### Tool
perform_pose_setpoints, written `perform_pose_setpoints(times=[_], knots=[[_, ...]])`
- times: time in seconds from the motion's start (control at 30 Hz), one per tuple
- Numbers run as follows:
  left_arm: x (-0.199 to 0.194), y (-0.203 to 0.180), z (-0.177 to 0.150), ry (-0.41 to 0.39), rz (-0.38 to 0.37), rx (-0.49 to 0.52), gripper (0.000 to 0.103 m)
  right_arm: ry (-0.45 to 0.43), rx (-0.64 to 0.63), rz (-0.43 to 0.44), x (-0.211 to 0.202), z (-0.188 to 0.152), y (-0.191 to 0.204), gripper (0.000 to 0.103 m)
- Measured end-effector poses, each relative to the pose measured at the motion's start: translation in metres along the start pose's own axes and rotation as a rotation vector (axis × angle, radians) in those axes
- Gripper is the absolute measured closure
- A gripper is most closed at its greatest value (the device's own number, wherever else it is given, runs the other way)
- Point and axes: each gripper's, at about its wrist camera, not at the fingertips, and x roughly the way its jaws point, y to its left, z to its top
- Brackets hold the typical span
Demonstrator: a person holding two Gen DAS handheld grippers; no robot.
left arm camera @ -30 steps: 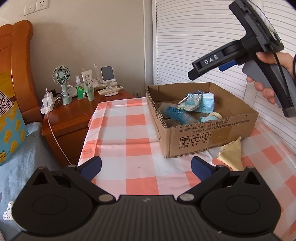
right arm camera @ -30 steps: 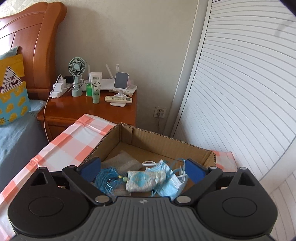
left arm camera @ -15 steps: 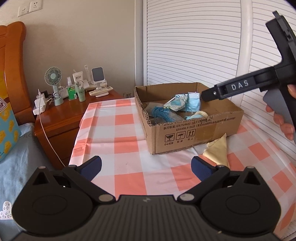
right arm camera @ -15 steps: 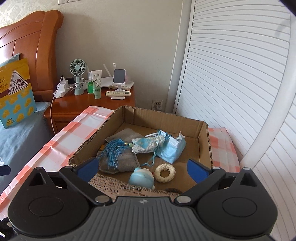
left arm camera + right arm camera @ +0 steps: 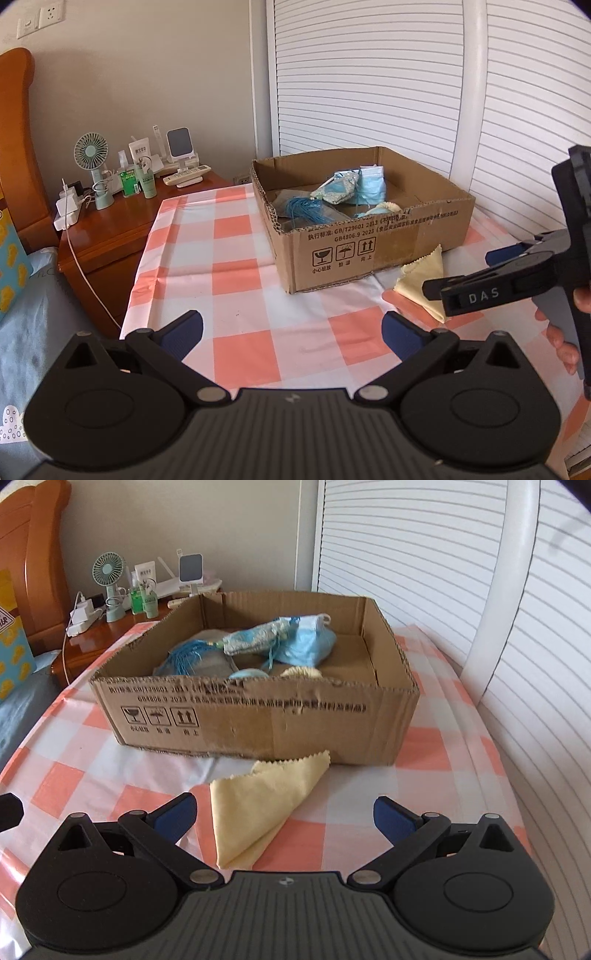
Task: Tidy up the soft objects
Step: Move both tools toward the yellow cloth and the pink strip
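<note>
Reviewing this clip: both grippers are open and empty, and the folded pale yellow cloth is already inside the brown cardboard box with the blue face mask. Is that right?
Not quite. The folded pale yellow cloth lies on the checked tablecloth in front of the brown cardboard box, not inside it, as the right wrist view shows. The rest holds: the left gripper and right gripper are open and empty, and the blue face mask is in the box.

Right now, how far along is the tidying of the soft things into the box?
Mostly done: the blue face mask, patterned pouch, tassel and a few other small items already lie in the cardboard box. In hand: nothing; the right gripper is open, low over the yellow cloth, and the left gripper is open too. Left: that cloth, on the tablecloth outside the box.
</note>
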Motion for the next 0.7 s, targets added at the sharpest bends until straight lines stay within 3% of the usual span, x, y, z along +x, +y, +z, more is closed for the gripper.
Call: perform_pose_setpoints(times=[0.7], knots=[[0.033, -0.023, 0.001, 0.084, -0.052, 0.043, 0.001, 0.035, 0.006, -0.067, 0.032, -0.009, -0.013, 0.0]])
